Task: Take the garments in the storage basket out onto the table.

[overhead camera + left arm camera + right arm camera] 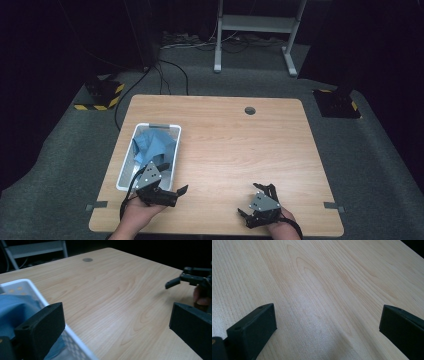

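Right now I have the left hand-held gripper (172,192) low over the near-left part of the bench (225,150), its jaws spread wide with nothing between them. In the left gripper view one jaw sits over the near corner of the white basket (37,293) and the other over bare wood. The person's left hand (137,212) comes in from the bottom edge behind it. The right hand-held gripper (255,202) is at the near-right part of the bench, well apart from the left one, and its jaws are also spread and empty; the right gripper view looks along them at plain wood grain. I can see this gripper from the left gripper view too, far off at the right edge (175,281), with fingers wrapped behind it.

The white basket lies along the left side of the bench, just beyond the left gripper, and a crumpled blue cloth (155,142) fills its far half. A small round grommet (250,110) sits near the far edge of the bench. Beyond that there is grey carpet (375,150) and the legs of a grey frame (255,30)
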The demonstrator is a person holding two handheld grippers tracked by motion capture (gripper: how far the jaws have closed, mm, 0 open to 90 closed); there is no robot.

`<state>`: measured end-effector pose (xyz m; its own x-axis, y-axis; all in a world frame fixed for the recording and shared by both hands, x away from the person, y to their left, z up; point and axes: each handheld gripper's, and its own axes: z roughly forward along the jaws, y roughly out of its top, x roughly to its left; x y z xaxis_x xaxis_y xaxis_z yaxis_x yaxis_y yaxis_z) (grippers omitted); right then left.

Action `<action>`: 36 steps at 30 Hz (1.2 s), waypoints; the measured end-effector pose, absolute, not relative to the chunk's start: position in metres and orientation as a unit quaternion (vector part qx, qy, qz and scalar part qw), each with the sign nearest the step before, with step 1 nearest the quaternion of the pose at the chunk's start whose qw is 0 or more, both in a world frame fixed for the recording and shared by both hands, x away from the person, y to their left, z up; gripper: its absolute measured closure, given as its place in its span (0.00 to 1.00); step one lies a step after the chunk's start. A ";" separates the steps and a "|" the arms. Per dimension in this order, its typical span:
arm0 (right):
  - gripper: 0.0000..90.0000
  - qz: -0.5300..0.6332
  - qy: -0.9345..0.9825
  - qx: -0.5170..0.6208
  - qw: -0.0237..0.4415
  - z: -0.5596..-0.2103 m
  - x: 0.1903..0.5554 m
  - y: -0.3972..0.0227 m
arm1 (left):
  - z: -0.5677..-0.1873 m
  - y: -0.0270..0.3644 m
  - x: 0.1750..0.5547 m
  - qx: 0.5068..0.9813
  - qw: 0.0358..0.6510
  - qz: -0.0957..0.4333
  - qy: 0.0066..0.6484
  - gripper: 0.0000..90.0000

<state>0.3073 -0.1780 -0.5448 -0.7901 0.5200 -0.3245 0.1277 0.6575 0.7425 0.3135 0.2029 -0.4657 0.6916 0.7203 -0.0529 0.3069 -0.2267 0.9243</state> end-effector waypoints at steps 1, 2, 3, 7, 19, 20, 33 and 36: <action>0.01 0.370 0.871 0.186 0.265 -0.545 0.307 -0.178 | -0.465 0.204 0.314 0.756 0.521 0.200 0.342 0.01; 0.01 0.370 0.871 0.186 0.265 -0.545 0.307 -0.178 | -0.464 0.207 0.314 0.755 0.519 0.206 0.344 0.01; 0.01 0.370 0.871 0.186 0.265 -0.545 0.307 -0.178 | -0.464 0.208 0.314 0.754 0.518 0.209 0.345 0.01; 0.01 0.370 0.871 0.186 0.265 -0.545 0.307 -0.178 | -0.461 0.216 0.314 0.749 0.515 0.223 0.354 0.01; 0.01 0.370 0.871 0.186 0.265 -0.545 0.307 -0.178 | -0.459 0.233 0.317 0.738 0.506 0.240 0.377 0.01; 0.01 0.370 0.871 0.186 0.264 -0.545 0.307 -0.178 | -0.459 0.234 0.317 0.737 0.506 0.242 0.378 0.01; 0.01 0.370 0.871 0.185 0.266 -0.545 0.307 -0.178 | -0.454 0.246 0.330 0.725 0.486 0.270 0.406 0.00; 0.01 0.370 0.871 0.185 0.266 -0.545 0.307 -0.178 | -0.452 0.247 0.337 0.730 0.475 0.269 0.410 0.00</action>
